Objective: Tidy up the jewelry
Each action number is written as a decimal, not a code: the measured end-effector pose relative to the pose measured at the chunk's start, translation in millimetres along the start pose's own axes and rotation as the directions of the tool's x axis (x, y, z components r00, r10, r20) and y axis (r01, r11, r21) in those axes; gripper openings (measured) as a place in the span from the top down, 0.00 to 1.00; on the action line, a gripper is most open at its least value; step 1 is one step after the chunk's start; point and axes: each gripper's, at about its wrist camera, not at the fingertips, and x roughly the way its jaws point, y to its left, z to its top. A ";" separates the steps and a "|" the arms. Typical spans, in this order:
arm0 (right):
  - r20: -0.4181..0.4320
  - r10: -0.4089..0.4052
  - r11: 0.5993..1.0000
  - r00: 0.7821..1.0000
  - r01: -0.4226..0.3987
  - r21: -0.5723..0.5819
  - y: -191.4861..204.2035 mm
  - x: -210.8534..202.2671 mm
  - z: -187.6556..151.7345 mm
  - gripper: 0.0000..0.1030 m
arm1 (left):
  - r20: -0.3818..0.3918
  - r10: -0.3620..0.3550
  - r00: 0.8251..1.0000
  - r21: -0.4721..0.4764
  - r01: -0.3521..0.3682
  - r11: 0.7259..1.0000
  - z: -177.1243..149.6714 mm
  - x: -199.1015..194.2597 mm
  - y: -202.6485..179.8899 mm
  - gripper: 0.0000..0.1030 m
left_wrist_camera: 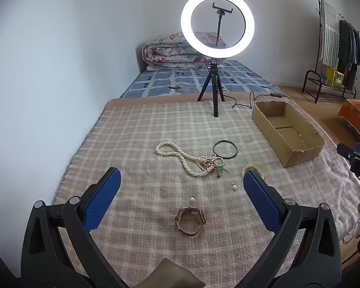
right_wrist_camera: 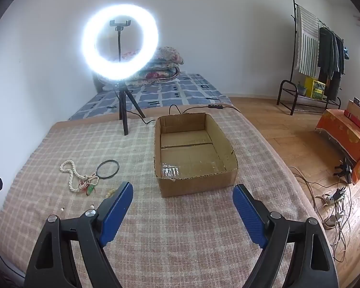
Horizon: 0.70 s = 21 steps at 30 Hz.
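Note:
Jewelry lies on a plaid blanket [left_wrist_camera: 141,144]. A white pearl necklace [left_wrist_camera: 177,156] tangles with a red-and-green charm [left_wrist_camera: 218,169] beside a black bangle [left_wrist_camera: 225,149]. A brown watch [left_wrist_camera: 190,220] lies between my left fingers, with two small pearl earrings [left_wrist_camera: 192,199] [left_wrist_camera: 234,186] nearby. A beaded bracelet [left_wrist_camera: 250,168] peeks behind the right finger. My left gripper [left_wrist_camera: 182,180] is open and empty above the watch. My right gripper [right_wrist_camera: 183,189] is open and empty just before the open cardboard box [right_wrist_camera: 196,187]. The necklace [right_wrist_camera: 70,175] and bangle [right_wrist_camera: 108,169] lie to its left.
A lit ring light on a tripod [left_wrist_camera: 215,84] stands at the blanket's far edge, its cable [left_wrist_camera: 242,103] trailing behind the box [left_wrist_camera: 300,154]. A folded quilt [left_wrist_camera: 175,52] lies on the bed. A clothes rack [right_wrist_camera: 312,60] and floor cables [right_wrist_camera: 333,199] are at the right.

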 end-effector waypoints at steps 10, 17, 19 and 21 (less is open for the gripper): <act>0.010 -0.007 1.000 1.000 0.007 0.003 -0.2 2.4 0.2 0.16 | 0.002 -0.016 1.000 -0.021 0.016 1.000 6.7 0.7 7.1 0.00; 0.013 -0.008 1.000 1.000 0.008 -0.001 2.5 1.9 1.2 0.16 | 0.012 -0.017 1.000 -0.030 0.017 0.999 4.3 -0.9 8.6 0.00; 0.014 -0.008 1.000 1.000 0.008 -0.002 2.2 1.7 0.9 0.16 | 0.013 -0.012 1.000 -0.031 0.012 0.999 6.4 -4.0 7.5 0.00; 0.013 -0.007 1.000 1.000 0.007 -0.002 2.5 1.8 0.9 0.16 | 0.014 -0.007 1.000 -0.030 0.008 1.000 8.2 -5.3 6.3 0.00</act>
